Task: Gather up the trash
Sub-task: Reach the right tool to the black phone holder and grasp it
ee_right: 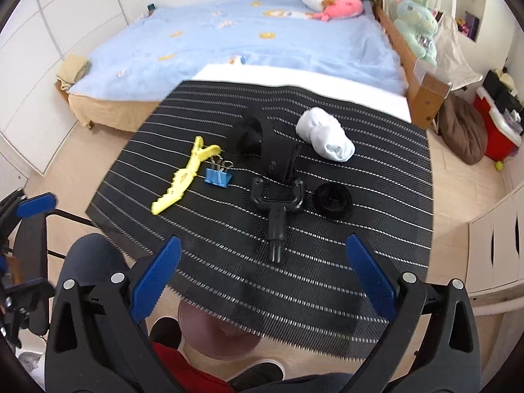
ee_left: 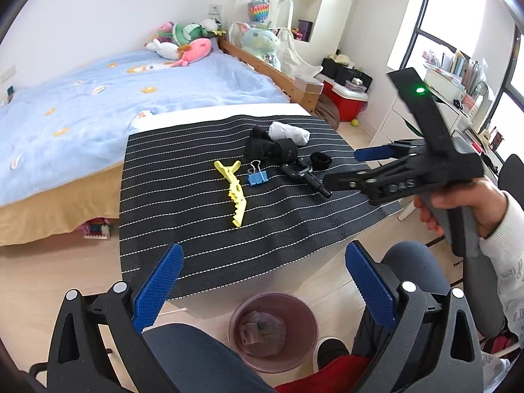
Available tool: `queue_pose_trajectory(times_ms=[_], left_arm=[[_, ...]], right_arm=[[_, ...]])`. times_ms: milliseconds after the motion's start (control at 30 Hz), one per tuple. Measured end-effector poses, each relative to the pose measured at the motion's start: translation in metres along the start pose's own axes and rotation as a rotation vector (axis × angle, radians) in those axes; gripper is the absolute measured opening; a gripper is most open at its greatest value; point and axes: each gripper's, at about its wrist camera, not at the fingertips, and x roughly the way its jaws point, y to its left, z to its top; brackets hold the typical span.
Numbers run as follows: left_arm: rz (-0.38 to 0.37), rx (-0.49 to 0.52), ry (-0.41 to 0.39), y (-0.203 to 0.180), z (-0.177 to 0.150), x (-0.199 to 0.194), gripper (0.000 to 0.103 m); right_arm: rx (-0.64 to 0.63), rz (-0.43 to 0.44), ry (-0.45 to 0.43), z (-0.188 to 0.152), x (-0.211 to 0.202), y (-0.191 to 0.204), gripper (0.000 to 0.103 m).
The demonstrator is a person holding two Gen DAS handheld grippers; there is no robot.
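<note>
Left wrist view: left gripper (ee_left: pixel 263 286) gapes empty above a round pink bin (ee_left: pixel 273 330) holding crumpled plastic, below the ribbed striped mat's (ee_left: pixel 183 177) near edge. Right wrist view: right gripper (ee_right: pixel 263 281) spread wide, empty, over the mat.

Woven mat (ee_right: pixel 360 177) — matt; ribbed

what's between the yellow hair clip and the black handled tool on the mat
The blue binder clip lies between the yellow hair clip and the black handled tool, beside the hair clip; the right wrist view shows it best.
</note>
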Motion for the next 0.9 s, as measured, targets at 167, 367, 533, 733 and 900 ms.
queue_pose_trajectory(times_ms=[167,367,533,733,900], left_arm=[[0.001,-0.005,0.012,0.004,-0.001,0.006,0.095],[-0.001,-0.01,0.017,0.006,0.0,0.01,0.095],[-0.001,-0.014,0.023,0.009,-0.002,0.011,0.095],[-0.004,-0.021,0.029,0.011,-0.003,0.014,0.095],[-0.009,-0.021,0.027,0.011,-0.003,0.015,0.095]], right_arm=[[-0.016,-0.002,0.048,0.006,0.024,-0.001,0.099],[-0.037,0.011,0.088,0.008,0.042,0.001,0.075],[-0.039,0.006,0.105,0.007,0.05,0.0,0.056],[-0.045,-0.024,0.109,0.007,0.052,-0.002,0.031],[-0.049,-0.032,0.109,0.006,0.051,-0.002,0.017]])
